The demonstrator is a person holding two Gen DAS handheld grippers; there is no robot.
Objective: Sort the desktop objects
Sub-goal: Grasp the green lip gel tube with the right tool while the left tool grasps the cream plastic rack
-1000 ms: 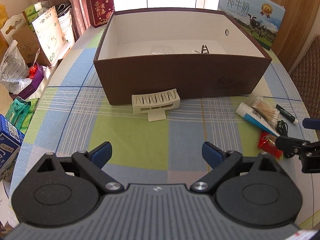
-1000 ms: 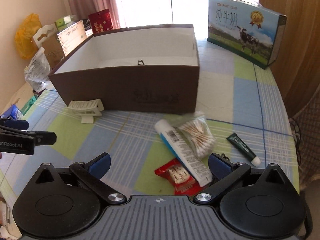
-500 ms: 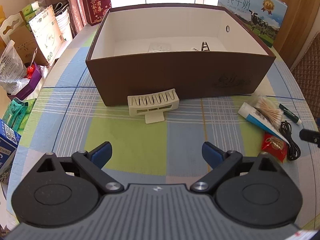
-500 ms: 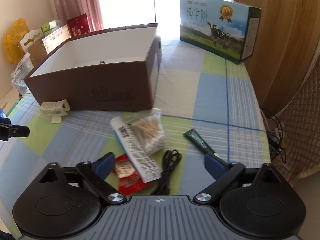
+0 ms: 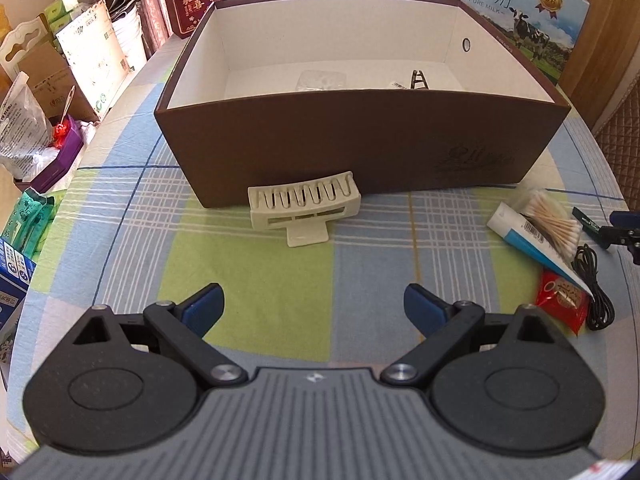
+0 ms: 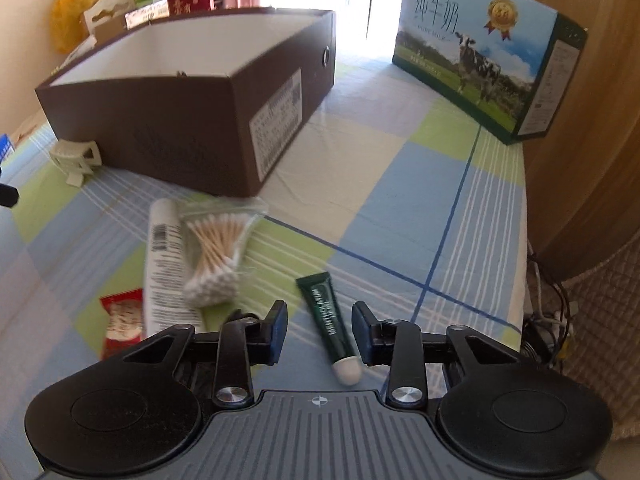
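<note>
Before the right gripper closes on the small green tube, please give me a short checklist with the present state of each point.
1. Green tube lies between the right gripper fingers: ok.
2. Jaws, just been closing, pressing the tube: not ok, gaps show on both sides.
3. Cotton swab bag clear of the fingers: ok.
4. Brown box open on top: ok.
5. Left gripper open, holding nothing: ok.
6. Black cable clear of the right fingers: cannot tell.

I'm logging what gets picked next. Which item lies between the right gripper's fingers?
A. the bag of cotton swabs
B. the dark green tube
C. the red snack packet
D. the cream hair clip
B: the dark green tube lies between the right gripper fingers, not yet pinched.
</note>
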